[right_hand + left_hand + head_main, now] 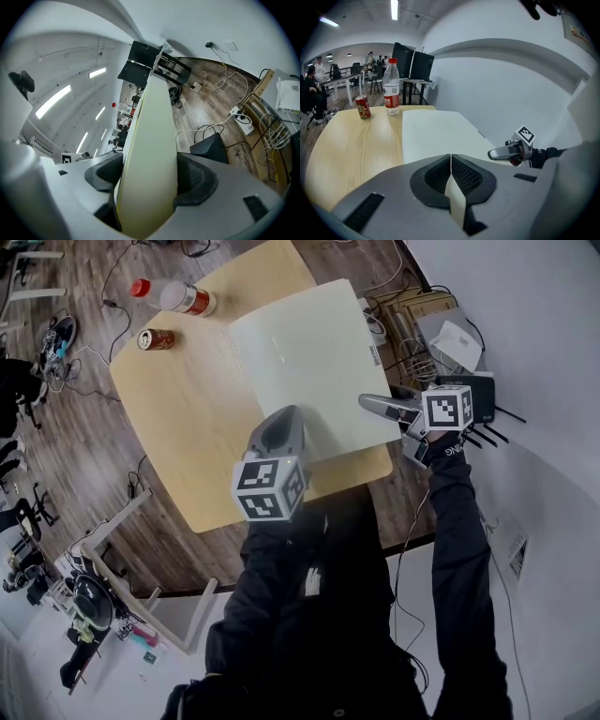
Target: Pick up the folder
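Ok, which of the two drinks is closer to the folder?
The clear bottle with the red cap, standing by the far corner of the folder; the red can stands further left.

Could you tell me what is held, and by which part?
The folder: the left gripper pinches its near corner; the right gripper straddles its right edge, grip unclear.

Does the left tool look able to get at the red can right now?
Probably not: the left tool is shut on the near edge of the folder, and the can stands beside the bottle at the far end of the table. It must let go first.
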Demonstrator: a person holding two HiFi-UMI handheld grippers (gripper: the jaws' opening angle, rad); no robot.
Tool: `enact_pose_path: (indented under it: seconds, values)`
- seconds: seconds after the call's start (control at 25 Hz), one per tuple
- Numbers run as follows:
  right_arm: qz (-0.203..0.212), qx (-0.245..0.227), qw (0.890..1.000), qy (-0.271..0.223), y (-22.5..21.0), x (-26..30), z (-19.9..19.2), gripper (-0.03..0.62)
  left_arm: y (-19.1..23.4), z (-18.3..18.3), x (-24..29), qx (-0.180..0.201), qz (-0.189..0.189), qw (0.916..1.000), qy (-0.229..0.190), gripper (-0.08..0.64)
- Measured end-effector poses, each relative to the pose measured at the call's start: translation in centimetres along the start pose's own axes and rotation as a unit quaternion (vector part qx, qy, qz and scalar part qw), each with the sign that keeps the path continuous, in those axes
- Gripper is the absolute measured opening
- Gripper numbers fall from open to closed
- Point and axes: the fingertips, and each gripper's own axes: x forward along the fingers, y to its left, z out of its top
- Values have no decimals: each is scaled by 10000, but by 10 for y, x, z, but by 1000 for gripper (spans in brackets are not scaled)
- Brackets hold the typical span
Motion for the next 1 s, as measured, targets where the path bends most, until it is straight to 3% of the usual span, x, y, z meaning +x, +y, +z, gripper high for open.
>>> enact_pose_path:
  seconds: [0.4,0.6,0.8,1.0]
  values:
    - [-342,-30,9985,-423,29,-24,9,313,-8,15,-13,26,-21,9999,-123,35]
    - [-535,-289,9956,-706,61,-34,16,300,-12,31,-28,37,-31,9996,-276,35]
    - [-928,-882,9864,-1031,104,-46,32,295,-16,51,-48,10,-17,9989,-469,35]
    - [-1377,-1637,9680,-1314,161,-58,49,291,-27,81,-87,93,-15,9961,-873,35]
